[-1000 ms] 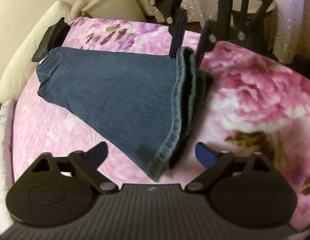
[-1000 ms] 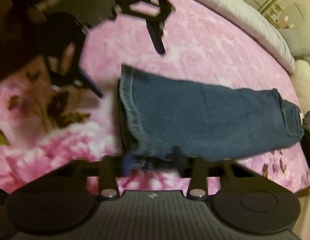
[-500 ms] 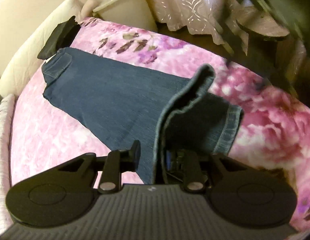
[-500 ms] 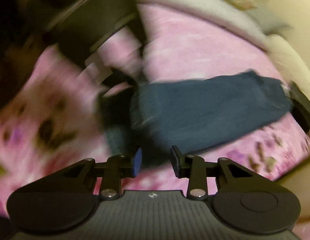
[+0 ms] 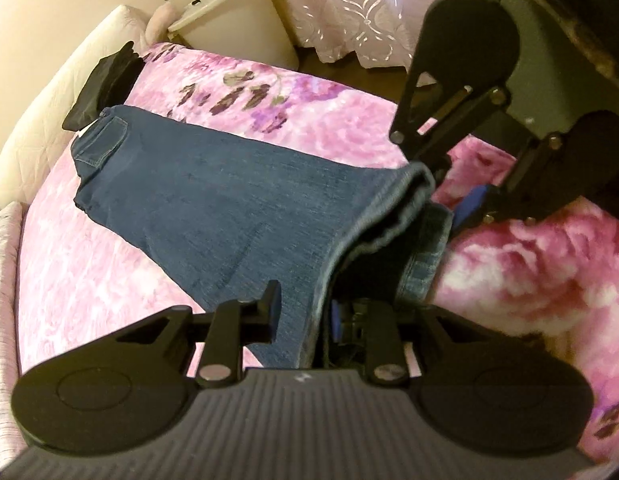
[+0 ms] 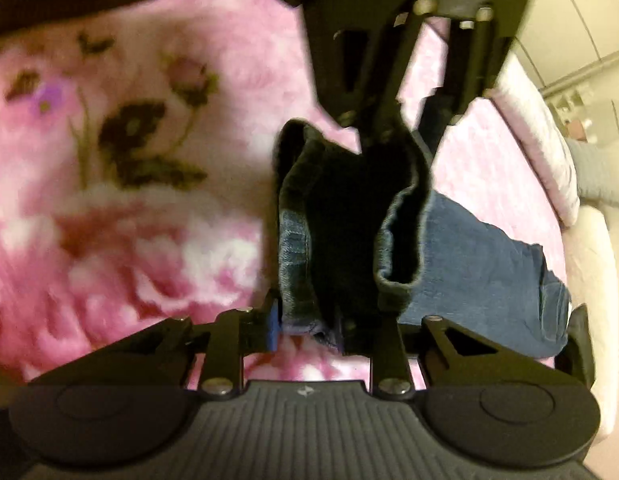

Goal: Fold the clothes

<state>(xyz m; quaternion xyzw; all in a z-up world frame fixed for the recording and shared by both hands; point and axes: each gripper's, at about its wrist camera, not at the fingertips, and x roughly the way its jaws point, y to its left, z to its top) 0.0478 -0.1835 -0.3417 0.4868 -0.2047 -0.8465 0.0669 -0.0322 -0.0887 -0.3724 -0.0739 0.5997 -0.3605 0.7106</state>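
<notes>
A pair of blue jeans (image 5: 229, 200) lies on a pink flowered blanket (image 5: 329, 112), waist end far left, leg hems towards me. My left gripper (image 5: 305, 316) is shut on the near corner of the hem and holds it raised. My right gripper (image 6: 309, 320) is shut on the other corner of the jeans hem (image 6: 309, 240). In the left wrist view the right gripper (image 5: 441, 184) grips the far hem corner. In the right wrist view the left gripper (image 6: 393, 128) hangs over the hem. The hem sags between the two grippers.
A dark folded garment (image 5: 105, 84) lies at the jeans' waist end by a cream headboard (image 5: 61, 108). A beige bedside cabinet (image 5: 233, 28) and a white curtain (image 5: 349, 8) stand behind the bed. A white quilt edge (image 6: 541, 140) borders the blanket.
My left gripper has shut on the near hem corner; it was open a second ago. Both grippers have lifted the hem off the blanket and the leg opening now gapes between them.
</notes>
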